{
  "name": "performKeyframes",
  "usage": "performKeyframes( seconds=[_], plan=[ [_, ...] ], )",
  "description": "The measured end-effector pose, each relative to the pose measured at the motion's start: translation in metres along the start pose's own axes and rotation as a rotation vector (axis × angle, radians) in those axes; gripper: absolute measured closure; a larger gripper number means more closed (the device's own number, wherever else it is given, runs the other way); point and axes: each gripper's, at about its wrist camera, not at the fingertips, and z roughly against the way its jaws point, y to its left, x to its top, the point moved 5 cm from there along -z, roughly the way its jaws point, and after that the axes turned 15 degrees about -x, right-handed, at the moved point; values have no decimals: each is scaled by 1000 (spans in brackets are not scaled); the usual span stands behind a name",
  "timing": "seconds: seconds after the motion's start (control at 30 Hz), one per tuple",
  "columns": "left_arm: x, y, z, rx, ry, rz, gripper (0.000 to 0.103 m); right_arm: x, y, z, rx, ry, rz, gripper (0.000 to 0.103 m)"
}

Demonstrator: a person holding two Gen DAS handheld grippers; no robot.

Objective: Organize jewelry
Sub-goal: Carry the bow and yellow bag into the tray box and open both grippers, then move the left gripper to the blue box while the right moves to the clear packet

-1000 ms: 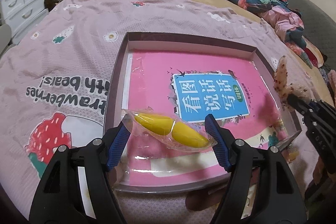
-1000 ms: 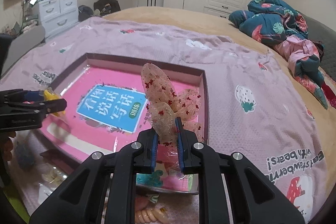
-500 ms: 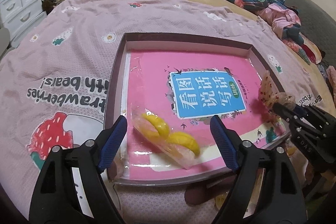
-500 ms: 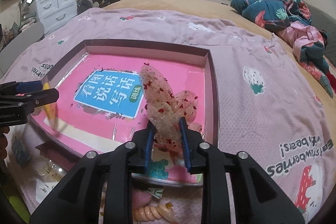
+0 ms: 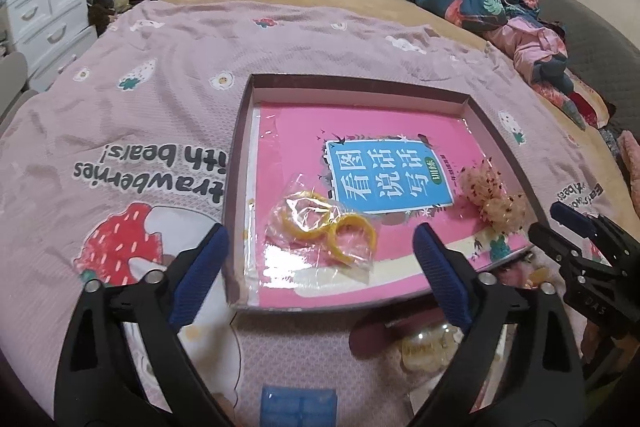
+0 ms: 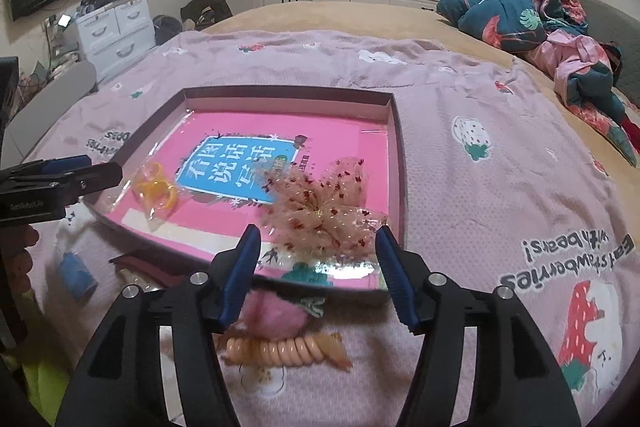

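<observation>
Tools (image 5: 320, 251) (image 6: 316, 255) open; bangles (image 5: 324, 231), bow (image 6: 320, 215) released.

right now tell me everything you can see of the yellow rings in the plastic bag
The yellow rings are two open hoops, glossy like plastic, sealed side by side in a crinkled clear bag. The bag lies flat on the pink book inside the shallow box, near its front left corner. Nothing grips it: the left tongs stand open, clear of it.
</observation>
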Motion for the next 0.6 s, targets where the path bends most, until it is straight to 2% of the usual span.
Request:
performKeyframes(
  seconds=[0.2, 0.3, 0.6],
  plan=[
    [-7, -4, 17, 0, -23, 3, 12, -3, -8, 23, 9, -22, -18, 36],
    [-11, -6, 27, 4, -35, 3, 12, -5, -9, 34, 13, -36, -22, 29],
    [-25, -10, 53, 5, -63, 0, 9, -14, -6, 59, 31, -56, -12, 28]
  ],
)
